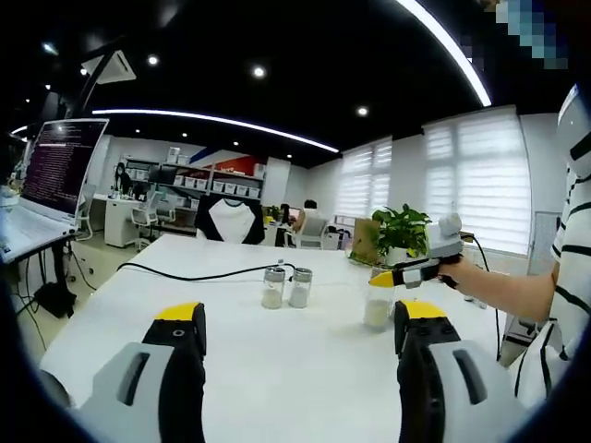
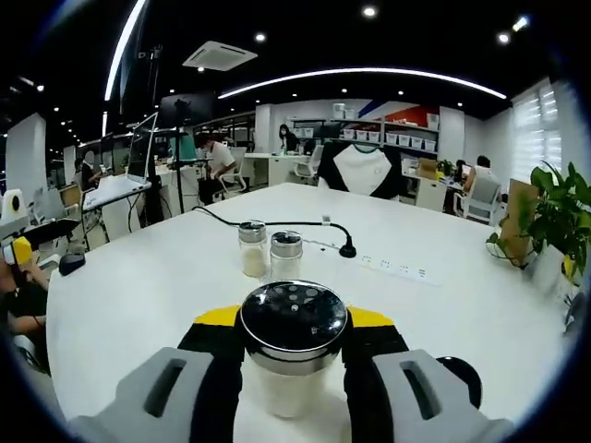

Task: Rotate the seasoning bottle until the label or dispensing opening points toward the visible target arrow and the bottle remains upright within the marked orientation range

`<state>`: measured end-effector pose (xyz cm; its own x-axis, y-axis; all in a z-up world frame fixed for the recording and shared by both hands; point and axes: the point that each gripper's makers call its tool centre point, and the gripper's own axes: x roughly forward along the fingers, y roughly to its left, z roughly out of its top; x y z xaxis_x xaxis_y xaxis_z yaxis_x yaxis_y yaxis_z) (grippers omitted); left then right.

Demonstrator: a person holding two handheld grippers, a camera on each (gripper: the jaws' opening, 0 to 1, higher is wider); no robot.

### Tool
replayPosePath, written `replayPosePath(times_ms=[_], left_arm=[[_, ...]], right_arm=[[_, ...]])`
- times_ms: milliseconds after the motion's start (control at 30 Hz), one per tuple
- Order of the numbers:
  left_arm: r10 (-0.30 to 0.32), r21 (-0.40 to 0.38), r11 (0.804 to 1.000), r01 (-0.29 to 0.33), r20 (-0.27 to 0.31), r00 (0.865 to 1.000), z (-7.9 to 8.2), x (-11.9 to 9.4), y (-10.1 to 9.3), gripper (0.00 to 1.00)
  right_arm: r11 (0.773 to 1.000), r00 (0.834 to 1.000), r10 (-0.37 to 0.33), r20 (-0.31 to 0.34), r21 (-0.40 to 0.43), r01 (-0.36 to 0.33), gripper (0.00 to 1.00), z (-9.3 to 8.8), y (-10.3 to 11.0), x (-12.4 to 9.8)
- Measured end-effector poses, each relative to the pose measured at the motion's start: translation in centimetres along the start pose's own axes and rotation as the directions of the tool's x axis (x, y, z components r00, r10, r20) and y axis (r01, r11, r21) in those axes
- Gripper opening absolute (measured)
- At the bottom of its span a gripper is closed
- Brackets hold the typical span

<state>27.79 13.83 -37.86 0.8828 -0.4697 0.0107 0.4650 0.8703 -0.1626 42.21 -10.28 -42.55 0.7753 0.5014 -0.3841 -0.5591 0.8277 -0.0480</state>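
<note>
A glass seasoning bottle (image 2: 292, 383) with a perforated metal lid stands upright on the white table (image 2: 138, 286), and my right gripper (image 2: 294, 325) is shut on it, one yellow-tipped jaw on each side. From the left gripper view the same bottle (image 1: 377, 312) sits at the table's right, with the right gripper (image 1: 395, 275) reaching in from a person's hand. My left gripper (image 1: 300, 318) hovers over the near table, open, nothing between its jaws. No arrow mark is visible.
Two more shakers (image 1: 285, 287) stand side by side mid-table, also seen as the pair of shakers (image 2: 269, 249). A black cable (image 2: 277, 224) runs past them to a power strip (image 2: 397, 268). A potted plant (image 1: 402, 231) stands at the far right, a monitor (image 1: 60, 166) at the left.
</note>
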Motion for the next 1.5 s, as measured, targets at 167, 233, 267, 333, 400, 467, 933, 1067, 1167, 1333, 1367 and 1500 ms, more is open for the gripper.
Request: replayPosePath(times_ms=[167,233,267,333,400,467,933,1067,1167,1333,1367,1500], left_arm=[[0.008,0.007,1.000,-0.008,-0.007,1.000,-0.2,-0.2,0.0,0.89],[0.009,0.010,1.000,-0.009,-0.009,1.000,-0.2,-0.2,-0.1,0.89],[0.008,0.012,1.000,-0.008,-0.009,1.000,-0.1,-0.2,-0.1,0.89],[0.008,0.015,1.000,-0.007,-0.009,1.000,-0.1,-0.2,-0.2,0.89],[0.007,0.022,1.000,-0.007,-0.014,1.000,-0.2,-0.2,-0.3,0.89],[0.009,0.024,1.000,-0.008,-0.018,1.000,-0.2,-0.2,-0.3,0.89],[-0.002,0.022,1.000,0.002,-0.020,1.000,-0.4,0.1,-0.6,0.89],[-0.008,0.019,1.000,0.009,-0.019,1.000,-0.4,0.3,-0.7,0.89],[-0.018,0.020,1.000,0.019,-0.021,1.000,-0.5,0.6,-1.0,0.89],[-0.038,0.016,0.999,0.038,-0.026,0.999,-0.8,1.5,-1.5,0.89],[-0.044,0.017,0.999,0.044,-0.027,0.999,-0.8,1.7,-1.6,0.89],[-0.063,0.022,0.998,0.064,-0.023,0.998,-0.7,2.7,-2.3,0.89]], right_arm=[[1.000,1.000,0.028,-0.004,-0.005,-0.028,0.40,-0.5,0.4,0.0],[0.999,0.999,0.035,-0.007,-0.002,-0.035,0.40,-0.7,0.4,0.1],[0.999,0.999,0.043,-0.005,-0.013,-0.043,0.40,-0.8,0.6,0.2],[0.998,0.999,0.053,-0.007,-0.037,-0.053,0.40,-0.9,0.7,0.3],[0.997,0.998,0.055,-0.009,-0.045,-0.055,0.40,-1.0,0.8,0.4],[0.997,0.998,0.058,-0.010,-0.050,-0.059,0.40,-1.0,0.8,0.4],[0.997,0.998,0.057,-0.041,-0.054,-0.059,0.40,-1.3,0.7,0.2],[0.997,0.998,0.057,-0.015,-0.055,-0.058,0.40,-0.6,0.8,-0.4],[0.995,0.999,0.033,0.017,-0.094,-0.031,0.43,0.5,0.4,-1.3],[0.997,0.980,0.036,0.196,-0.076,-0.022,0.44,4.1,-0.3,-4.7],[0.996,0.974,0.030,0.226,-0.088,-0.010,0.44,4.5,-0.7,-5.2],[0.998,0.968,0.025,0.251,-0.058,-0.010,0.44,3.7,-1.7,-6.7]])
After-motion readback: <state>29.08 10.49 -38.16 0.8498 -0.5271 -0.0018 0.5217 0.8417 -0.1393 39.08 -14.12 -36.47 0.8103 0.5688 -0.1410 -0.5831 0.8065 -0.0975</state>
